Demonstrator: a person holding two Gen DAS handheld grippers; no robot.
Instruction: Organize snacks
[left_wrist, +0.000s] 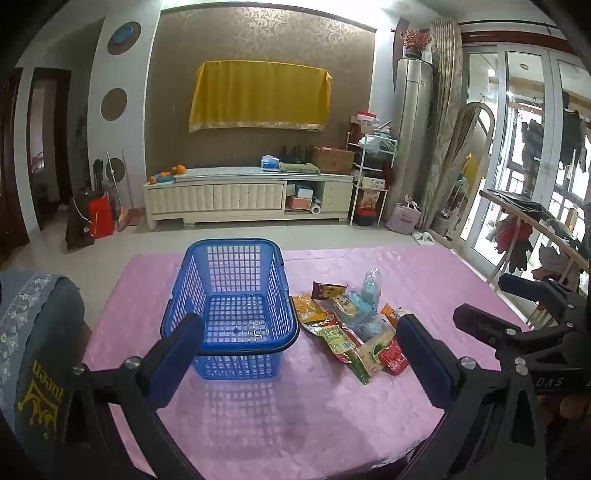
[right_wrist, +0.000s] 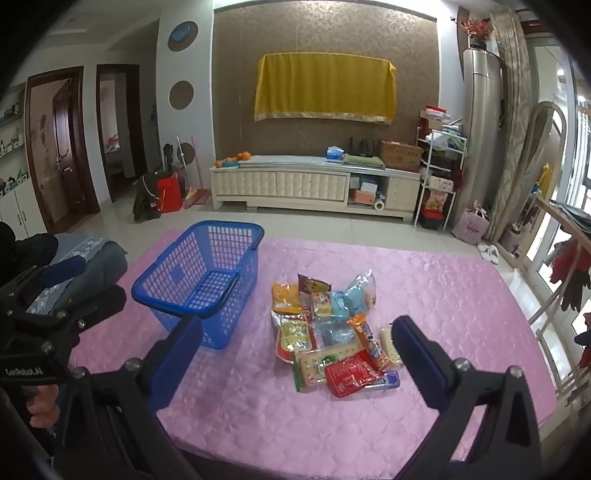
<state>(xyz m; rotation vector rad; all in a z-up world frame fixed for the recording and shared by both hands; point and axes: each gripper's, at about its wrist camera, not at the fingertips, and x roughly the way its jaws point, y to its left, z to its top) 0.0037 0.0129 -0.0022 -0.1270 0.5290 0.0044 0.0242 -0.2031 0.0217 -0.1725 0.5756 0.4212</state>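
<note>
- A big pink quilted cloth (right_wrist: 332, 424) covers the table top; everything for the job sits on it.
- A blue plastic basket with holes in its sides (left_wrist: 236, 295) stands upright on the pink cloth; nothing is inside it; its dark handle lies down along the rim.
- The left gripper (left_wrist: 301, 354) hangs above the pink cloth, close to the basket's near side; its two blue pads are spread wide with nothing between them.
- The right gripper (right_wrist: 297, 350) hangs above the pink cloth too, just this side of the snack pile; its two blue pads are spread wide and hold nothing.
- A pile of shiny snack packets (right_wrist: 332, 332) lies on the cloth just to the right of the basket, not touching it; the packets overlap each other.
- In the pile, a red flat packet (right_wrist: 349, 376) is at the near edge; a green and cream packet (right_wrist: 314, 365) lies beside it; an orange long packet (right_wrist: 369, 341) leans across the top; a light blue packet (right_wrist: 354, 295) is at the far side; a yellow packet (right_wrist: 285, 297) is the nearest one to the basket.
</note>
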